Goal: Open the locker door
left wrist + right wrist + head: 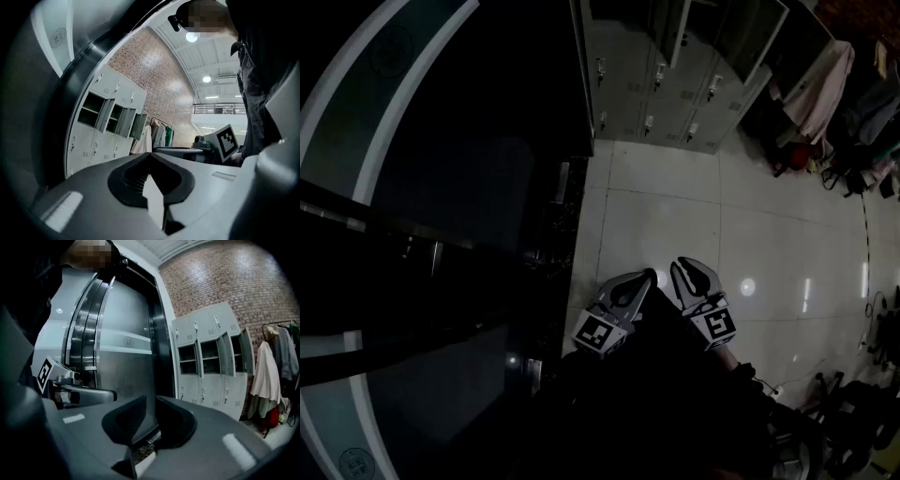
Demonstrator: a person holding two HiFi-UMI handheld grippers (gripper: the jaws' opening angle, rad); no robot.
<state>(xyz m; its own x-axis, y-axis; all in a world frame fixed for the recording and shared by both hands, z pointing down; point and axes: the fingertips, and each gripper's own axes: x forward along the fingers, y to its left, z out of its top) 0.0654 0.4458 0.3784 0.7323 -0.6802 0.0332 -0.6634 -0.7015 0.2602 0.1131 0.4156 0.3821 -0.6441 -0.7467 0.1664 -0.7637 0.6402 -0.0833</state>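
The grey locker bank (661, 80) stands far off at the top of the head view, against a brick wall. Some upper doors (199, 355) hang open, while the lower doors (206, 390) are closed. Both grippers are held low and close to the person's body, well short of the lockers. My left gripper (649, 275) has its jaw tips together with nothing between them; they meet at the left gripper's tip (149, 154). My right gripper (682, 264) shows a narrow gap between its tips, the right gripper (151, 397) holding nothing.
A dark curved glass and metal wall (441, 187) runs along the left. Clothes hang on a rack (820, 84) right of the lockers. Cables and gear (862, 375) lie at the right edge. Pale floor tiles (675, 216) stretch from the grippers to the lockers.
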